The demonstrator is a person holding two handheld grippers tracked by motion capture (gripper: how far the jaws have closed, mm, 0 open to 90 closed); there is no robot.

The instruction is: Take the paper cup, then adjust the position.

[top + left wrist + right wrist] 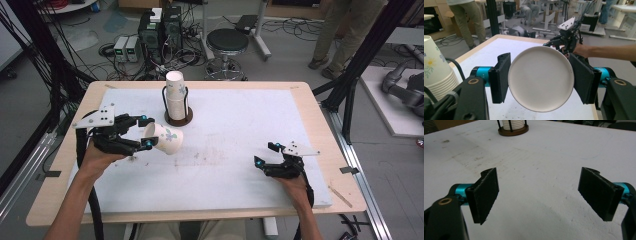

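Pinching a light, crushable paper cup [164,138] near its base at frame left, the left gripper [145,132] needs gentle pressure; the right gripper [265,154] rests open.

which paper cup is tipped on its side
The single paper cup held in the left tongs, mouth pointing right; the other cups stand stacked in the wire holder.
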